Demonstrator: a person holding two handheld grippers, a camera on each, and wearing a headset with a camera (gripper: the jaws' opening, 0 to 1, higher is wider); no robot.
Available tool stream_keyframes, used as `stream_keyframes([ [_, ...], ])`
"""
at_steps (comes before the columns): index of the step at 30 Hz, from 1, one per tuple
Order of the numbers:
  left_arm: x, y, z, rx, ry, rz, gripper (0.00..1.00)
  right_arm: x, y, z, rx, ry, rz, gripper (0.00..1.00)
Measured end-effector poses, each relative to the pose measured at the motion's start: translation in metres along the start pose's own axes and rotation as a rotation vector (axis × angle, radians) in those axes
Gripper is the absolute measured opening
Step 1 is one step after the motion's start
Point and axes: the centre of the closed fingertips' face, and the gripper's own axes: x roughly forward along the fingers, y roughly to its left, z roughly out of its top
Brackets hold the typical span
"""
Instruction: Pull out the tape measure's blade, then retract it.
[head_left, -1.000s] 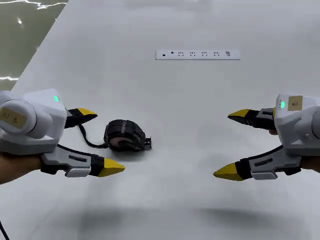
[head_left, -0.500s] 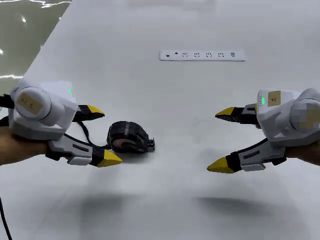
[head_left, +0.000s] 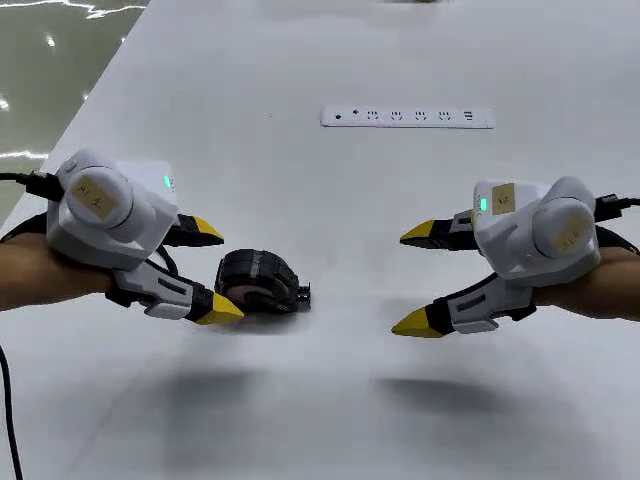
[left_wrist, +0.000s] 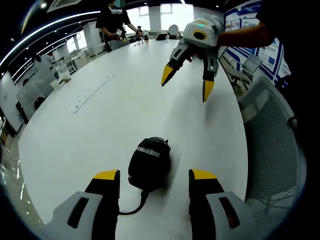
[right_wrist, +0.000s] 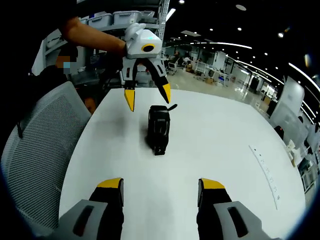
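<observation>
The tape measure (head_left: 256, 283) looked hard and compact, best clamped across its case by the left claw (head_left: 218, 270), gaping like the right claw (head_left: 412, 280).

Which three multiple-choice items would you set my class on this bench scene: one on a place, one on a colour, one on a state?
1. Where does the tape measure lie?
A. On the floor
B. On the table, just ahead of the left gripper
C. In a drawer

2. What colour are the grippers' jaw tips?
A. Red
B. Yellow
C. Blue

3. How is the right gripper?
A. Shut on the tape measure
B. Shut on nothing
C. Open, holding nothing

Answers:
1 B: it rests on the table just ahead of the left gripper's spread jaws.
2 B: all four tips show yellow.
3 C: its jaws stand apart over bare table, away from the tape measure.
</observation>
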Motion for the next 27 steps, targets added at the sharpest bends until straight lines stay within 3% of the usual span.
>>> stream_keyframes([
  [10,0.010,0.006,-0.008,0.037,0.061,-0.043,0.44,0.021,-0.001,0.004,-0.059,0.021,0.036,0.48],
  [27,0.021,0.010,-0.013,0.087,0.129,-0.107,0.35,0.059,-0.005,0.017,-0.084,0.023,0.104,0.35],
])
